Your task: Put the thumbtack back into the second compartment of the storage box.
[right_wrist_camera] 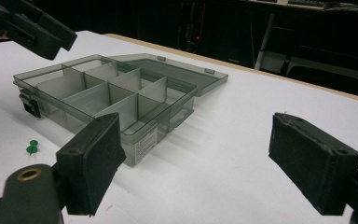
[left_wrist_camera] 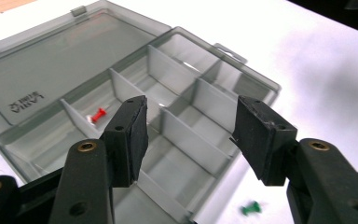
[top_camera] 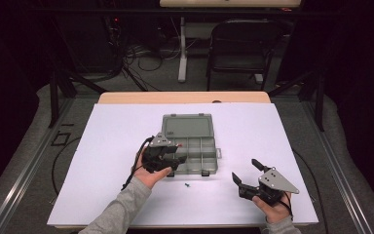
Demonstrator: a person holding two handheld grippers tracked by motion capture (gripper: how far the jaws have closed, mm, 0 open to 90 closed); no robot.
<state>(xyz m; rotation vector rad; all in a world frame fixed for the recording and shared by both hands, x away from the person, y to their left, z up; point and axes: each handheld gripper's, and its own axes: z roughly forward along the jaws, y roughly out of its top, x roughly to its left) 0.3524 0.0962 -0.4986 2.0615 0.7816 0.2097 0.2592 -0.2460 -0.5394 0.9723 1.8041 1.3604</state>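
A grey see-through compartment box (top_camera: 196, 170) lies on the white sheet with its lid (top_camera: 187, 126) folded flat behind it. A red pushpin (left_wrist_camera: 99, 115) rests in one of its end compartments. My left gripper (top_camera: 177, 155) hovers over the box's left end, open, with nothing between the pads (left_wrist_camera: 189, 112). On the sheet just in front of the box lies a green pushpin (top_camera: 187, 185), also seen from both grippers (left_wrist_camera: 251, 208) (right_wrist_camera: 31, 147). My right gripper (top_camera: 244, 168) is held low near the front right, open and empty (right_wrist_camera: 193, 135), pointing at the box (right_wrist_camera: 144, 140).
The white sheet (top_camera: 282, 146) covers a wooden table whose far edge (top_camera: 185, 97) shows. Behind it stand a black folding chair (top_camera: 241, 46), a white table leg (top_camera: 181, 48) and loose cables on the floor. Dark frame rails run along both sides.
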